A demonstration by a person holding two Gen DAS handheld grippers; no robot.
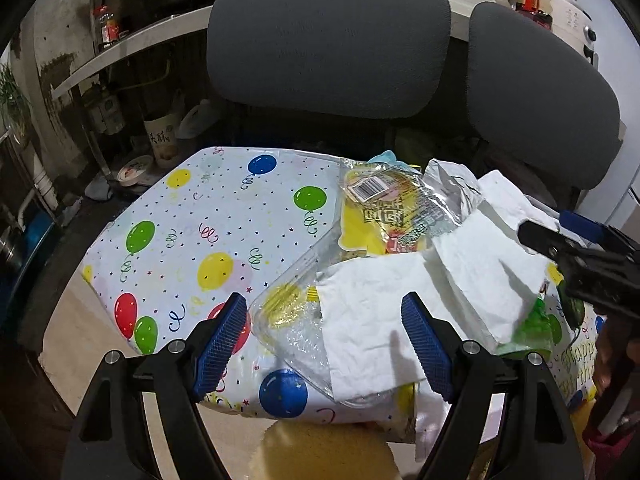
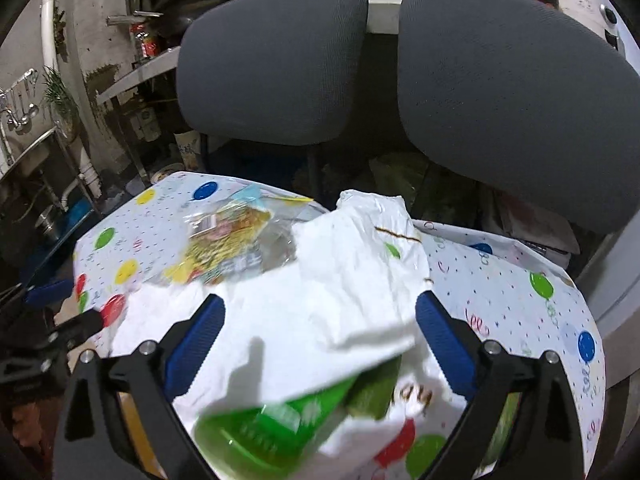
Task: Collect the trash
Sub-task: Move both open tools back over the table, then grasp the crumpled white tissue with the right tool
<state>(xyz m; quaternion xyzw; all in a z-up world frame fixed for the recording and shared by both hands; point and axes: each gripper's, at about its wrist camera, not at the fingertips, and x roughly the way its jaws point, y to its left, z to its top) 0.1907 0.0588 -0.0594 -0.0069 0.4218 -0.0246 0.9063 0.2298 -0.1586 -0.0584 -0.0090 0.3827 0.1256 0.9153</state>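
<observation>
Hovering with jaws apart, the left gripper (image 1: pixel 324 344) and right gripper (image 2: pixel 320 340) frame the crumpled napkins (image 1: pixel 400 312), probably lining up grabs.

Two grey chair backs (image 1: pixel 328 36) are standing behind the table; a stained wall (image 1: pixel 56 52), shelf (image 1: pixel 120 46) and, possibly, a sink (image 2: pixel 24 160) are showing at left.

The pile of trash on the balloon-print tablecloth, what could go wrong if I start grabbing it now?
1. The crumpled white paper tissues lie loose on top, so open jaws may pinch only one sheet.
2. The clear plastic wrapper sits near the balloon-print tablecloth's front edge and could slide off.
3. The left gripper and right gripper are close together and might collide.
</observation>
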